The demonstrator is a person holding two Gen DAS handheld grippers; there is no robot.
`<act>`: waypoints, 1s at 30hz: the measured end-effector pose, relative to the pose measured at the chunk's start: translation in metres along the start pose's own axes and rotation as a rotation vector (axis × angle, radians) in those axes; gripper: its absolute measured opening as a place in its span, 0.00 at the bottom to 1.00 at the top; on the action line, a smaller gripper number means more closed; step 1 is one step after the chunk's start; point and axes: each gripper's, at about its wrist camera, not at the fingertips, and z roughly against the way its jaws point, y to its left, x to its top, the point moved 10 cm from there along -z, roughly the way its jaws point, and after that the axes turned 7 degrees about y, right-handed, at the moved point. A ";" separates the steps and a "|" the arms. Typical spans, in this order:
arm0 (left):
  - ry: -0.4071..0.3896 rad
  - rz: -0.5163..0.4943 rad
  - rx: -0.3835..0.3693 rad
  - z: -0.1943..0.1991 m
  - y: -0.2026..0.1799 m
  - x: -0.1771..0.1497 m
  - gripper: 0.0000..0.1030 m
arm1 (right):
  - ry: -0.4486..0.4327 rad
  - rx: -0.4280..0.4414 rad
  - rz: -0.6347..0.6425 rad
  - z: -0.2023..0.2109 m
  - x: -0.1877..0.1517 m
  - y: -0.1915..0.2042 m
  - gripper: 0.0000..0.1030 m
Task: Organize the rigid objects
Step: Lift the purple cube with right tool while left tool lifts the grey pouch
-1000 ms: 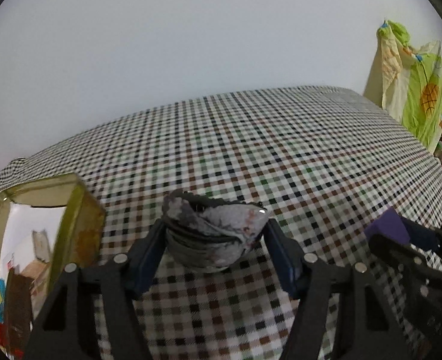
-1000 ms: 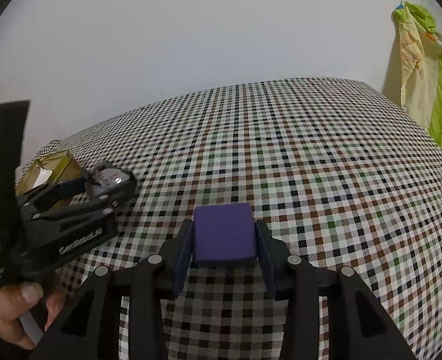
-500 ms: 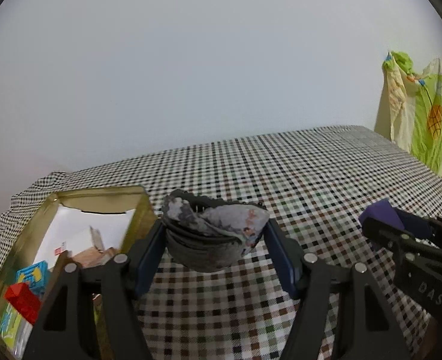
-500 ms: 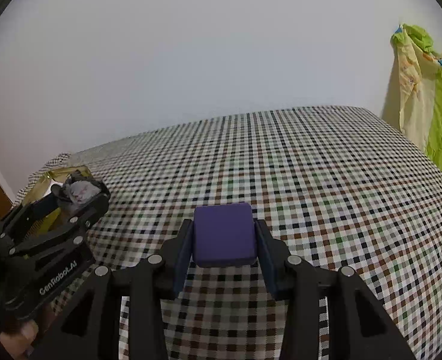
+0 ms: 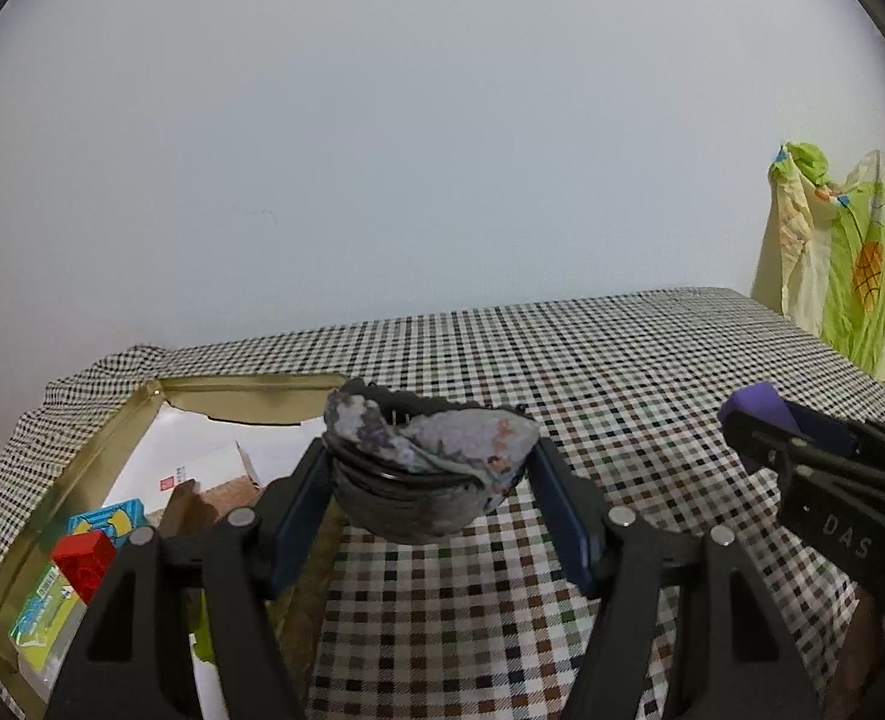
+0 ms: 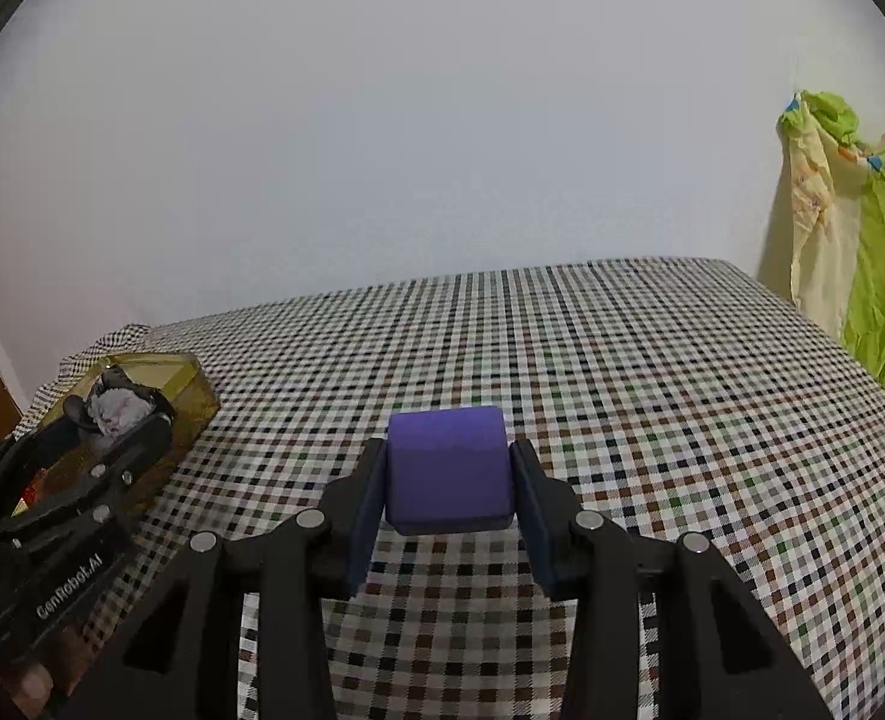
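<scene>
- Purple foam-like block [image 6: 448, 468] sits clamped between my right jaws [image 6: 448, 480], squarely gripped on its two side faces and lifted clear of the checked cloth on the worktop [image 6: 622, 390].
- Grey, mottled bowl-shaped object [image 5: 427, 474] is pinched between my left jaws [image 5: 430, 480] by its rim sides, opening tilted up and away from me; exactly what it is I cannot tell.
- Gold-coloured tin [image 5: 244, 387], open and rectangular, lies at the left end of the worktop. In the left wrist view it is just below and to the left of the grey object; its long axis runs away from me toward the wall.
- Inside the tin I see a red block [image 5: 82, 558], a blue-and-yellow packet [image 5: 109, 519], white paper and a brown piece, so free space looks greatest toward the far end.
- My left hand is much the nearer to the tin: from the right wrist view the left jaws appear over the tin's near corner [image 6: 196, 402], while the purple block is well apart from it, out over the middle of the cloth.
- Both pairs of jaws point forward and somewhat downward at the worktop.
- I judge the grey object goes in first, needing a short shift left over the tin; the purple block then has to cross to the left.
</scene>
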 end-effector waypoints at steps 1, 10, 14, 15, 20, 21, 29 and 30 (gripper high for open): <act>-0.003 -0.001 0.001 0.000 0.001 0.000 0.64 | -0.007 0.001 0.001 0.001 0.000 0.001 0.42; -0.026 0.018 0.002 0.010 0.006 -0.001 0.64 | -0.026 0.027 0.011 0.008 0.000 0.008 0.42; -0.055 0.019 0.009 0.019 0.010 -0.001 0.64 | -0.027 0.044 0.008 0.008 -0.004 0.012 0.42; -0.059 0.022 0.008 0.020 0.011 -0.001 0.64 | -0.028 0.045 0.010 0.007 -0.005 0.014 0.42; -0.071 0.047 0.005 0.023 0.017 0.000 0.64 | -0.029 0.054 0.024 0.006 -0.006 0.026 0.42; -0.074 0.054 0.006 0.024 0.018 -0.001 0.64 | -0.030 0.054 0.028 0.006 -0.006 0.028 0.43; -0.119 0.073 0.020 0.035 0.023 0.000 0.64 | -0.054 0.072 0.037 0.008 -0.006 0.038 0.43; -0.122 0.076 0.021 0.036 0.024 -0.001 0.64 | -0.055 0.075 0.038 0.008 -0.006 0.039 0.43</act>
